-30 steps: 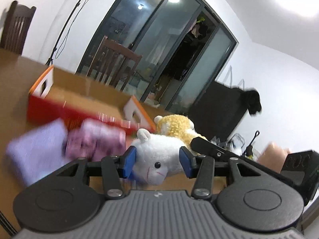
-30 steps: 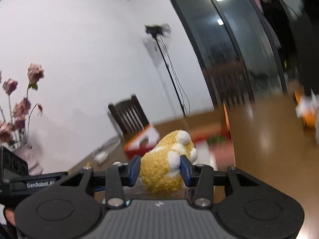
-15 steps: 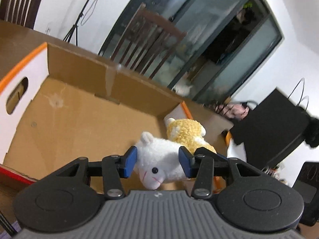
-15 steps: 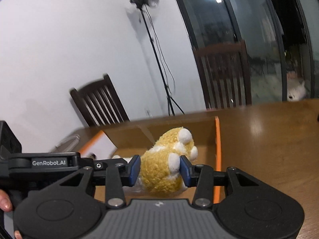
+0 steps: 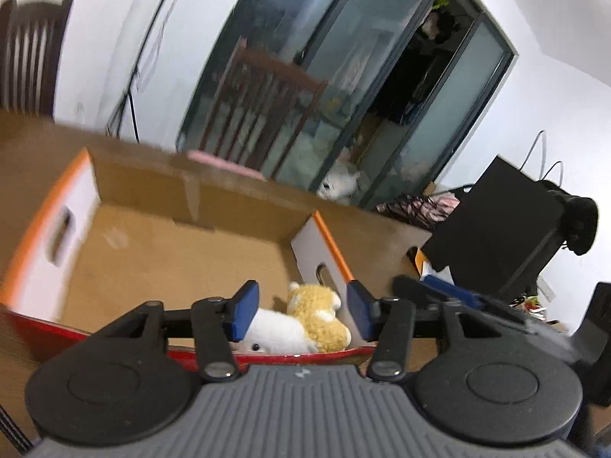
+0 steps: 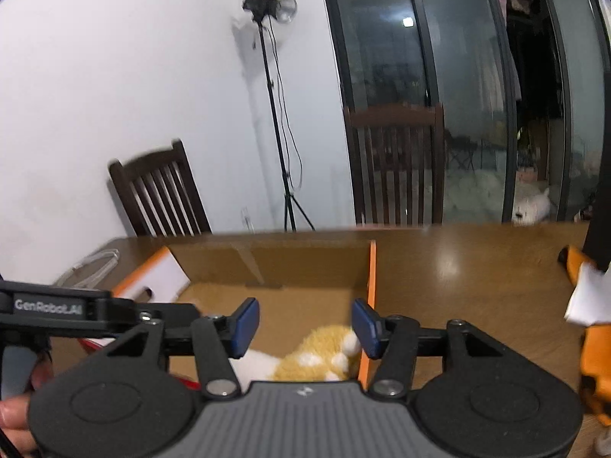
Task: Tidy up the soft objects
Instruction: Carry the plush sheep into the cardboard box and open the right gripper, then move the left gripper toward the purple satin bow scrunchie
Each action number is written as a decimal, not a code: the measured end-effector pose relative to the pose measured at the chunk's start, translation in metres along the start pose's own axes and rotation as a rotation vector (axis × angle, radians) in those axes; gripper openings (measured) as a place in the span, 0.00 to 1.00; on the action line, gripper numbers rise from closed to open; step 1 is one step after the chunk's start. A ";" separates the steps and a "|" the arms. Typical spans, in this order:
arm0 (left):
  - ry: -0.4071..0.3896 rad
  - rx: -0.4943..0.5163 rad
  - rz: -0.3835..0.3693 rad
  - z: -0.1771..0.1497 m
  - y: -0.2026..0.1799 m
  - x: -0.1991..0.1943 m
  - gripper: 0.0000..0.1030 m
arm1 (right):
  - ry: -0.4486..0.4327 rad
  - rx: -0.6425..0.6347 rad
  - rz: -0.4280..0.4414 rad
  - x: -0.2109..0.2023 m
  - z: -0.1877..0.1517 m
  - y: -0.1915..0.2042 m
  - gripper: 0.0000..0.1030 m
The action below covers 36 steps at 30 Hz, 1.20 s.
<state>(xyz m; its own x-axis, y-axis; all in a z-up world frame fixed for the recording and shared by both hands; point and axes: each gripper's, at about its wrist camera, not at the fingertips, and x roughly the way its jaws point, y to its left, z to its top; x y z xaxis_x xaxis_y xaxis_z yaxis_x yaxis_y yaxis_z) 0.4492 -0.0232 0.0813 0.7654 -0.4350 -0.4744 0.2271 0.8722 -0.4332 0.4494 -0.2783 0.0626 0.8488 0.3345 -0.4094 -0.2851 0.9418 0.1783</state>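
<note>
A white plush animal (image 5: 273, 334) and a yellow plush animal (image 5: 319, 318) lie side by side on the floor of an open cardboard box (image 5: 160, 244) with orange and white end flaps, near its right end. My left gripper (image 5: 301, 311) is open and empty above them. My right gripper (image 6: 305, 322) is open and empty above the yellow plush (image 6: 317, 358), with the white plush (image 6: 256, 364) beside it in the same box (image 6: 301, 267).
The box stands on a brown wooden table (image 6: 469, 267). Dark wooden chairs (image 6: 160, 194) stand behind it. A tripod stand (image 6: 275, 114) is by the wall. A black bag (image 5: 492, 225) is at the right. An orange and white object (image 6: 588, 290) lies on the table's right.
Both grippers have opened and let go of the plush animals, which now lie in the box. Both grippers have drawn back above the box's near wall.
</note>
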 end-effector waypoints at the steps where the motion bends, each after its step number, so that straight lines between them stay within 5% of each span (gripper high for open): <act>1: -0.020 0.024 0.015 0.002 -0.005 -0.016 0.63 | -0.018 -0.010 0.004 -0.014 0.005 0.003 0.60; 3: -0.060 0.091 0.061 0.001 -0.013 -0.051 0.77 | -0.052 -0.035 0.007 -0.043 0.013 0.010 0.67; 9: -0.220 0.339 0.278 -0.039 -0.035 -0.146 0.92 | -0.143 -0.094 0.027 -0.130 0.015 0.032 0.79; 15: -0.342 0.319 0.244 -0.093 -0.043 -0.233 0.99 | -0.254 -0.126 0.003 -0.198 -0.019 0.060 1.00; 18: -0.375 0.320 0.261 -0.129 -0.045 -0.257 1.00 | -0.293 -0.130 -0.018 -0.222 -0.045 0.071 1.00; 24: -0.391 0.356 0.353 -0.198 -0.046 -0.278 1.00 | -0.290 -0.136 0.015 -0.252 -0.113 0.088 1.00; 30: -0.337 0.310 0.335 -0.247 -0.035 -0.295 1.00 | -0.240 -0.182 0.014 -0.264 -0.176 0.110 1.00; 36: -0.259 0.270 0.340 -0.253 -0.015 -0.279 1.00 | -0.164 -0.137 0.042 -0.261 -0.209 0.116 1.00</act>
<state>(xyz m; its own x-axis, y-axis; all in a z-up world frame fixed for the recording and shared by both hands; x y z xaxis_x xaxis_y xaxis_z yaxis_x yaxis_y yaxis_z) 0.0799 0.0285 0.0262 0.9396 -0.0762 -0.3337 0.0606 0.9965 -0.0570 0.1021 -0.2494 0.0031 0.8928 0.3736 -0.2516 -0.3697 0.9269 0.0644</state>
